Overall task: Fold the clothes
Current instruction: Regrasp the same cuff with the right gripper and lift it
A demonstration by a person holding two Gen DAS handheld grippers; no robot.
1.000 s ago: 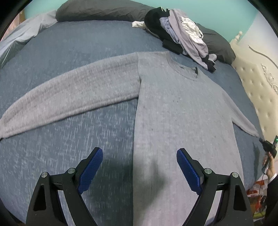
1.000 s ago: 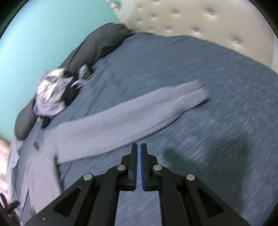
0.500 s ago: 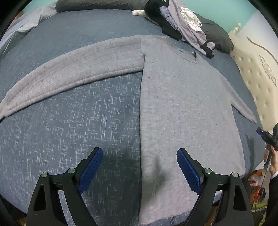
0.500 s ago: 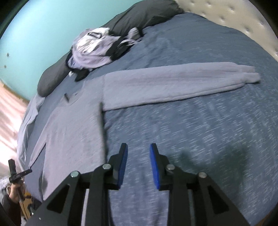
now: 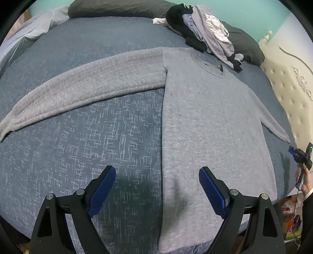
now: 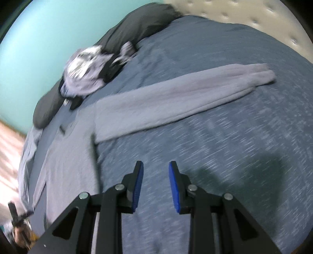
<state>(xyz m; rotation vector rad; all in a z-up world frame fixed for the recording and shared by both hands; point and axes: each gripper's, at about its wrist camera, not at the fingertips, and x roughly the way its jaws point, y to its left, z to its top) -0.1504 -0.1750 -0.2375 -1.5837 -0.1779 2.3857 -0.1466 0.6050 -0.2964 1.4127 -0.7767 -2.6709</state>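
A grey long-sleeved sweater (image 5: pixel 211 127) lies spread flat, front up, on the blue bedspread (image 5: pixel 78 156). One sleeve (image 5: pixel 88 91) stretches out to the left. My left gripper (image 5: pixel 157 172) hangs wide open above the sweater's left side seam near the hem, holding nothing. In the right wrist view the other sleeve (image 6: pixel 185 97) lies straight out across the bed. My right gripper (image 6: pixel 156 166) hovers over bare bedspread below that sleeve, jaws partly open with nothing between them. The right gripper (image 5: pixel 299 156) also shows at the bed's right edge, held by a hand.
A pile of unfolded clothes (image 5: pixel 207 33) rests on dark pillows (image 5: pixel 117 7) at the far side of the bed. A cream tufted headboard (image 5: pixel 289 93) stands to the right. The near bed edge (image 5: pixel 137 248) runs just under the left gripper.
The right gripper went from shut to partly open and its view swung across the sleeve. The left gripper drew back toward the hem and the near bed edge, staying wide open.
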